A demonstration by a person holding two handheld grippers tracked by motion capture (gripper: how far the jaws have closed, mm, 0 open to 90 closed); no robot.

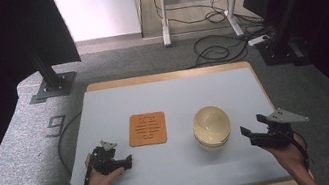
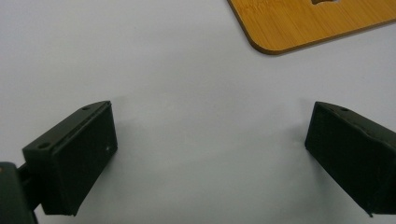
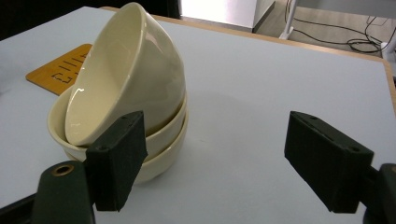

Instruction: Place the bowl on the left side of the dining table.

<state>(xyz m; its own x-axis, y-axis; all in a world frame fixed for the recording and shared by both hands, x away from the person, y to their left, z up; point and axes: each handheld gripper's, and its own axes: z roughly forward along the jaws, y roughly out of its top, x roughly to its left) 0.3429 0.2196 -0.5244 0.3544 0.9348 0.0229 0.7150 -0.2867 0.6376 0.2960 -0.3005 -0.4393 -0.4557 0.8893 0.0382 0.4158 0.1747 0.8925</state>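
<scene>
We see our left gripper point(image 2: 208, 140) with its two black jaws spread wide over the pale tabletop point(image 2: 140, 56), nothing between them. Beyond the jaws lies a rounded corner of the bamboo trivet point(image 2: 299, 23), well apart from both.

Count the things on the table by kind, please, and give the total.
Bowls: 3 (two nested upright, one tilted on top)
Wooden mat: 1
Grippers: 2 (left, right, both with jaws open)
Total: 6
</scene>
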